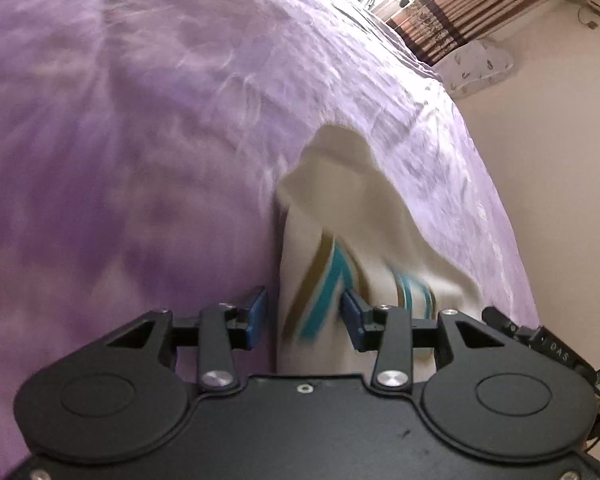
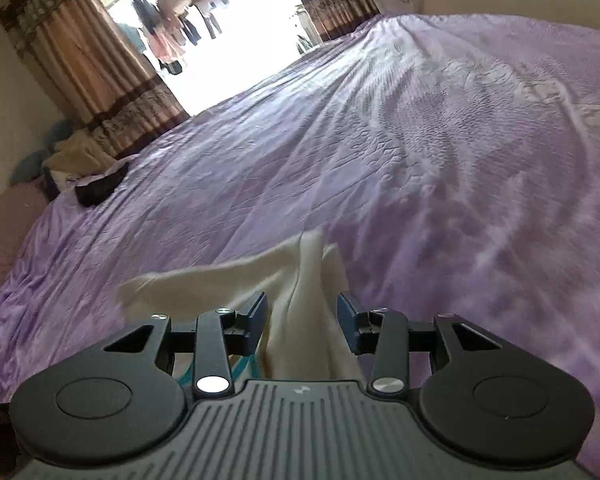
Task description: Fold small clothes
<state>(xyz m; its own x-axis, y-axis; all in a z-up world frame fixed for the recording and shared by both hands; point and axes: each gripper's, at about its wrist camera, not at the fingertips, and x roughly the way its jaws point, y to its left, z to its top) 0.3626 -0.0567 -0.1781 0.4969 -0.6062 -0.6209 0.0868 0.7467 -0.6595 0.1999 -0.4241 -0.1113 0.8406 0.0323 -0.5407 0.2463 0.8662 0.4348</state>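
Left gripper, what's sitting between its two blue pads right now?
In the left wrist view, the cream garment with teal and brown stripes lies between the left gripper's open pads, on the purple bedspread.

The left claw (image 1: 304, 316) is black, with blue pads (image 1: 256, 312) on its fingers, two round side discs, silver screws and a smooth flat body. The right claw (image 2: 302, 322) looks alike, but its body is grey and ribbed.
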